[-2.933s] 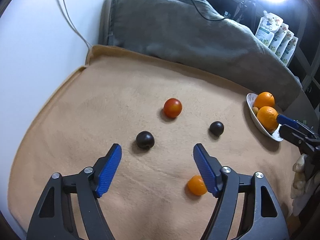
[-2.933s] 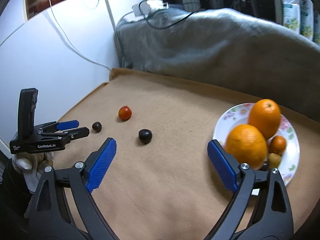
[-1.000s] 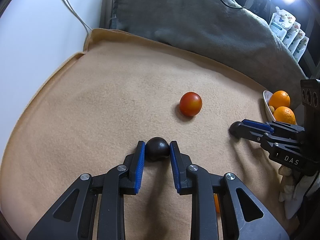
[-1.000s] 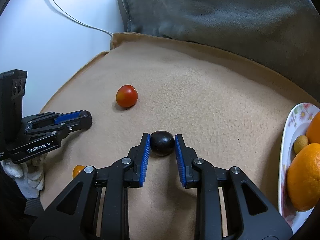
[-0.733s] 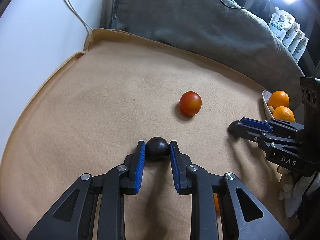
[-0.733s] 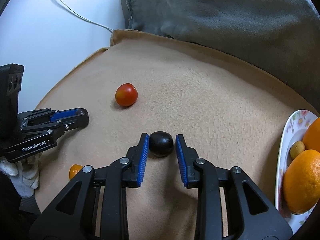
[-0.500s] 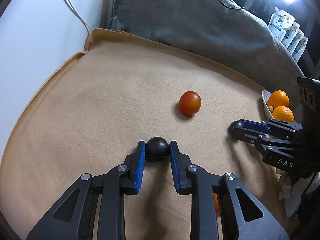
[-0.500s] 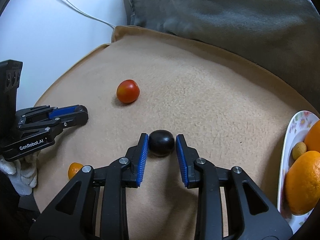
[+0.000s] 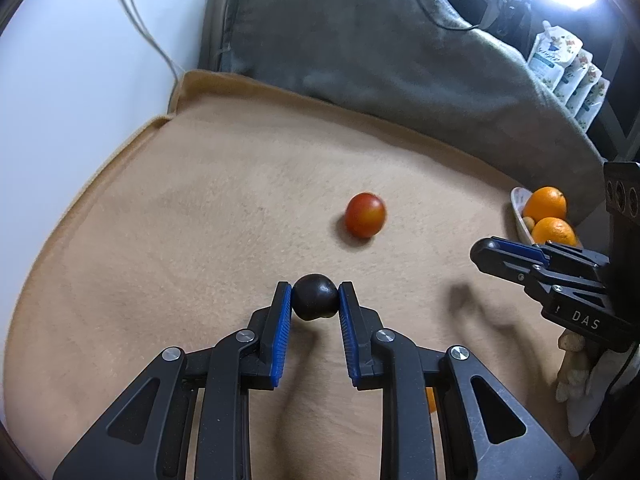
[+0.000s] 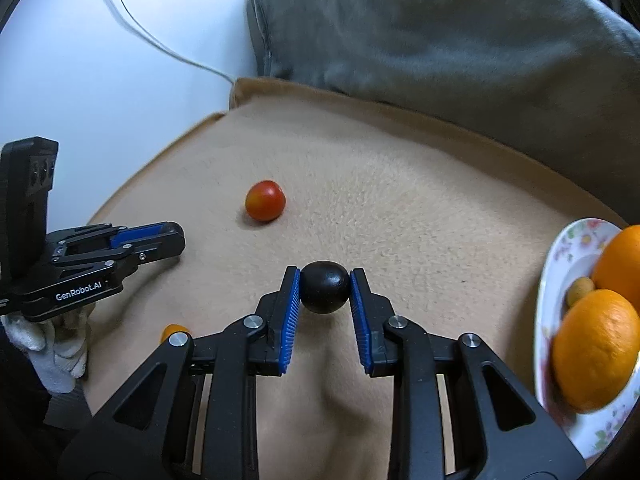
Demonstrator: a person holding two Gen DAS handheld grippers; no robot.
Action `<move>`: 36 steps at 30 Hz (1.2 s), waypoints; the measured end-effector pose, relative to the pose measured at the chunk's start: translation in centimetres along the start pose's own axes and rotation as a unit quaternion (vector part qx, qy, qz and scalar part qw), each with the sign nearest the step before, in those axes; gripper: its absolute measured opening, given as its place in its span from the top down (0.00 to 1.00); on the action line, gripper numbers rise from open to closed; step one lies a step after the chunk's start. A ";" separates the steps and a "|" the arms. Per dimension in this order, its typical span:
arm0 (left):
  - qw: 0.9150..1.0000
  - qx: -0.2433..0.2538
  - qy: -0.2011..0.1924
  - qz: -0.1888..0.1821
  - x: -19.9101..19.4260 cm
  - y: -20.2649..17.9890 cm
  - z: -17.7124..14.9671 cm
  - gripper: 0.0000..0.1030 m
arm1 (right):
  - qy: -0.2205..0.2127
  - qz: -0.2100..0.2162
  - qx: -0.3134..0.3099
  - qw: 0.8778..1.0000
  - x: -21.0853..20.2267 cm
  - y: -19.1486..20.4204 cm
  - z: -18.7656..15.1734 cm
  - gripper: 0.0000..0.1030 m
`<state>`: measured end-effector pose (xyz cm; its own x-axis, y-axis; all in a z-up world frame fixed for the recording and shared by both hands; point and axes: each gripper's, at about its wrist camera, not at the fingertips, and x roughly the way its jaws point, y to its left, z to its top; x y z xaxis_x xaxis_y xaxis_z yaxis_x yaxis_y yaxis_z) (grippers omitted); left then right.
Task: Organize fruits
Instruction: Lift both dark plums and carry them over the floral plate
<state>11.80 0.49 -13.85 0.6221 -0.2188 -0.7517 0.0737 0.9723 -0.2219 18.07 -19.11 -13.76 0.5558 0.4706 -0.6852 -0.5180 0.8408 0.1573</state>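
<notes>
My left gripper (image 9: 315, 295) is shut on a dark plum (image 9: 314, 297), held just above the tan blanket (image 9: 200, 216). My right gripper (image 10: 325, 285) is shut on a second dark plum (image 10: 325, 287), also lifted slightly. A red tomato (image 9: 365, 215) lies on the blanket ahead; it also shows in the right wrist view (image 10: 265, 200). A small orange fruit (image 10: 173, 330) lies near the front, partly hidden. A floral plate (image 10: 560, 264) at the right holds two oranges (image 10: 598, 350) and a small yellowish fruit (image 10: 579, 290).
A grey cushion (image 9: 380, 52) lies along the back of the blanket. A white wall with cables (image 9: 80, 60) is on the left. Snack pouches (image 9: 568, 64) stand at the far right. The left gripper also shows in the right wrist view (image 10: 176, 236).
Both grippers closed on the dark plums earlier and have since lifted them slightly off the blanket. The right gripper has shifted a little toward the plate.
</notes>
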 end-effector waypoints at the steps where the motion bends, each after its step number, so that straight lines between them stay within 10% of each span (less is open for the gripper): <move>1: 1.000 0.003 -0.003 -0.003 -0.3 -0.3 0.1 0.79 | -0.004 0.000 0.003 1.000 -0.5 -0.1 -0.1 0.75; 36: 0.983 0.131 -0.026 -0.128 1.7 -18.5 5.0 0.79 | -0.101 -0.121 0.121 0.980 -16.9 -11.0 -8.2 0.75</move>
<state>15.40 -17.47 -7.95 0.5956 -0.4603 -0.6583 0.4270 0.8756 -0.2258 9.05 -38.54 -9.76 0.7733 0.2725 -0.5725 -0.1992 0.9616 0.1887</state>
